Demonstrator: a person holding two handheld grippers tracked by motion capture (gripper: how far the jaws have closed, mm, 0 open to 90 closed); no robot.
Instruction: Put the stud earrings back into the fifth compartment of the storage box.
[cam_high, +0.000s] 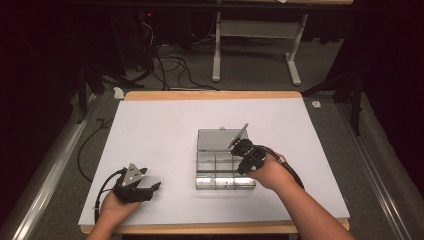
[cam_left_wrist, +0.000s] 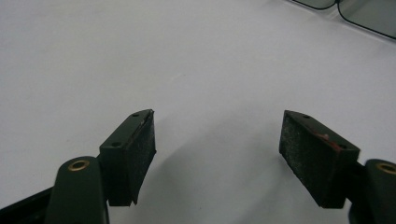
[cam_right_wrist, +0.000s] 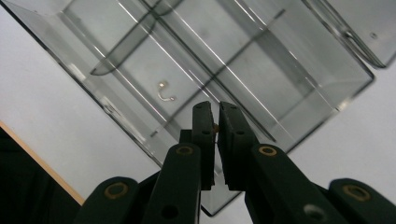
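Right gripper (cam_right_wrist: 215, 122) over clear compartment box (cam_high: 224, 167), fingers nearly closed on a tiny gold piece; small hook (cam_right_wrist: 164, 93) lies in one compartment. Left gripper (cam_left_wrist: 217, 144) wide open, empty, on counter (cam_high: 160, 130)

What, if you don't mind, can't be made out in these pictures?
- The tiny gold object pinched in the right hand-held gripper: the closed jaws hide most of it.
- The small hooked item in the clear compartment box: too small to identify.
- The box's far corner, left gripper view: cut off by the edge.
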